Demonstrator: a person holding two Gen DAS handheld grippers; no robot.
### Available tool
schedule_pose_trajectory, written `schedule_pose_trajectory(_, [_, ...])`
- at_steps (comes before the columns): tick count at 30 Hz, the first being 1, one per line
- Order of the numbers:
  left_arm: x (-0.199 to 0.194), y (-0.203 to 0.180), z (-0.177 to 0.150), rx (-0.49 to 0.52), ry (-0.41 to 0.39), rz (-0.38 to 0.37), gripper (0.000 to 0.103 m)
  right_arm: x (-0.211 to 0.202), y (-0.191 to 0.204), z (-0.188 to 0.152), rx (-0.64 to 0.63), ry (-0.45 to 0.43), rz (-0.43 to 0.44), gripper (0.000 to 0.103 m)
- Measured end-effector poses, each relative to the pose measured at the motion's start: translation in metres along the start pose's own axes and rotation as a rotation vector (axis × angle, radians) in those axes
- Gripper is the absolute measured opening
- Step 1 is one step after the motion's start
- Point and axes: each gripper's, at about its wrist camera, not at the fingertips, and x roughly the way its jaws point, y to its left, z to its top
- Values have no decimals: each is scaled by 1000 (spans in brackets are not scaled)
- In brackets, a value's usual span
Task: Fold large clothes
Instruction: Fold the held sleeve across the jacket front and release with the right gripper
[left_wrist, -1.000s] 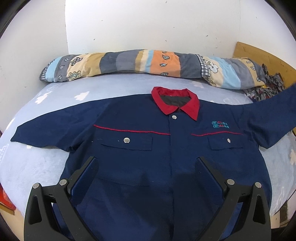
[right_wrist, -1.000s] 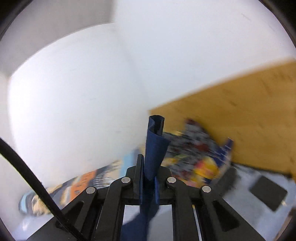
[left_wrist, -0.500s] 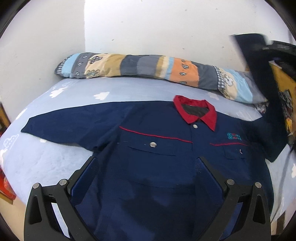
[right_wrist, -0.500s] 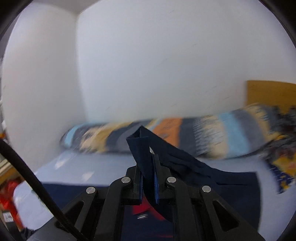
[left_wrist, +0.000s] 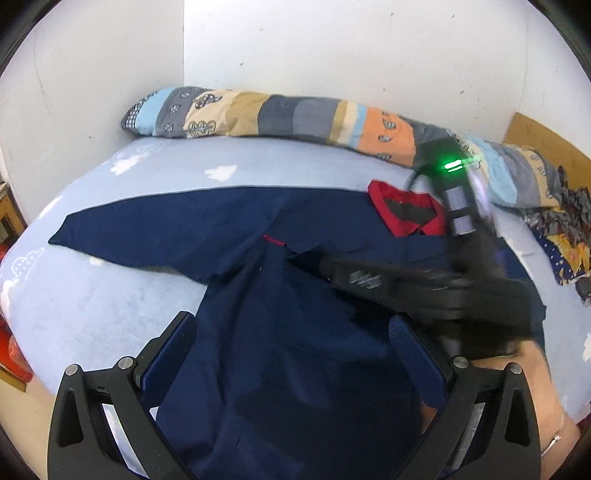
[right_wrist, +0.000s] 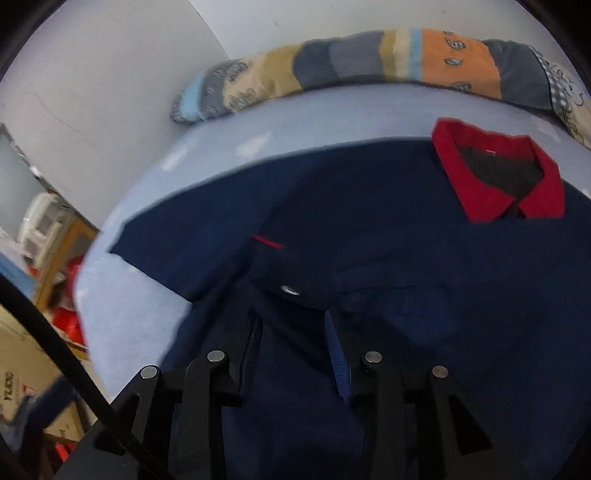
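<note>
The navy shirt (left_wrist: 280, 295) lay flat on the bed (left_wrist: 110, 295), its one sleeve (left_wrist: 166, 229) reaching near the bed's edge. The left tool (left_wrist: 295, 354) hung over it, fingers wide apart. The right tool (right_wrist: 295, 350) was parted above the chest. A long pillow (left_wrist: 280, 118) lined the white wall (left_wrist: 332, 48).

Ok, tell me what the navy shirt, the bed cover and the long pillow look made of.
Navy shirt: matte woven workwear cloth, probably cotton blend; holds crisp edges, metal-looking snaps.
Bed cover: soft napped fleece or plush, going by its fuzzy surface.
Long pillow: printed woven cotton patchwork, seemingly; matte, stuffed.
</note>
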Motion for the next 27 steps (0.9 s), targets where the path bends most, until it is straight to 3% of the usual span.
schedule_pose_trajectory(1, [-3, 0, 1, 0, -18, 10, 103, -14, -2, 5, -12, -40, 3, 41])
schedule_pose_trajectory(5, [-8, 3, 1, -12, -39, 7, 103, -88, -41, 22, 75, -258, -54, 68])
schedule_pose_trajectory(8, [-5, 6, 2, -23, -26, 12, 103, -130, -100, 26, 173, -311, -279, 69])
schedule_pose_trajectory(11, [-3, 8, 4, -34, -24, 19, 103, -138, -168, 5, 296, -247, -492, 69])
schedule_pose_trajectory(13, [1, 7, 6, -39, -10, 15, 103, -123, -213, -13, 370, -114, -606, 69])
schedule_pose_trajectory(14, [3, 7, 7, -42, 0, 11, 103, -112, -231, -19, 407, -33, -624, 68])
schedule_pose_trajectory(16, [10, 5, 8, -46, 24, 2, 103, -87, -263, -40, 466, 92, -575, 67])
schedule_pose_trajectory(19, [15, 7, 9, -48, 28, 17, 103, -89, -247, -28, 411, 91, -630, 66])
schedule_pose_trajectory(21, [15, 11, 10, -52, 20, 32, 103, -99, -215, -11, 351, 6, -587, 66])
schedule_pose_trajectory(23, [16, 16, 10, -60, 21, 47, 103, -96, -184, -3, 263, -17, -570, 67])
schedule_pose_trajectory(25, [18, 21, 10, -74, 29, 53, 103, -74, -159, -4, 192, 4, -540, 67])
schedule_pose_trajectory(27, [19, 25, 10, -83, 32, 62, 103, -55, -143, -12, 142, 81, -497, 67])
